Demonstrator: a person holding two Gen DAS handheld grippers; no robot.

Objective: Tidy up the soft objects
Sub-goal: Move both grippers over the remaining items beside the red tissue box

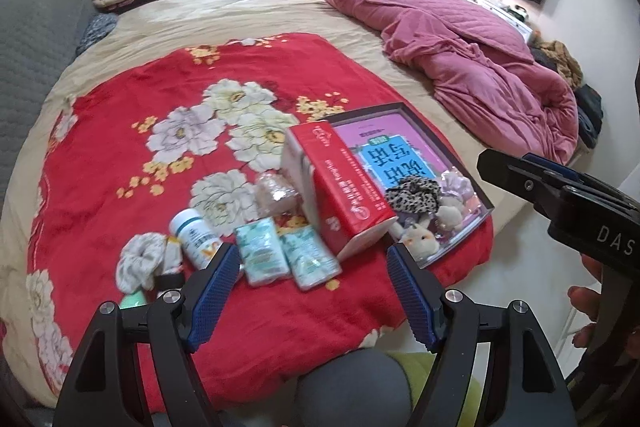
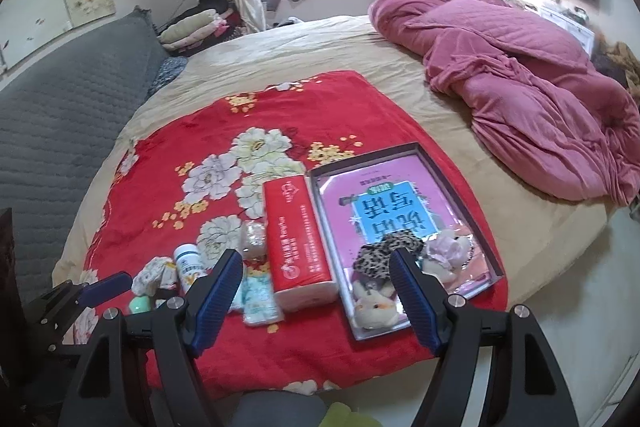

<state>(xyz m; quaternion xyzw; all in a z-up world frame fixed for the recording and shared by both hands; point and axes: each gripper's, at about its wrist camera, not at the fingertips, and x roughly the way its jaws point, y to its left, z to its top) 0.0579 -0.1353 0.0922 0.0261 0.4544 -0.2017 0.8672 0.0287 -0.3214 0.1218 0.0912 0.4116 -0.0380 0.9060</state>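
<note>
A shallow tray lined in pink lies on the red flowered blanket. It holds a leopard scrunchie, a lilac scrunchie and a small plush toy. A white scrunchie lies on the blanket at the left, beside a white bottle. My left gripper hovers open and empty over the blanket's near edge. My right gripper is also open and empty, above the tray's near end.
A red tissue box lies against the tray's left side. Two pale tissue packs, a wrapped beige bundle and a green item lie nearby. A pink quilt is heaped far right; grey cushions line the left.
</note>
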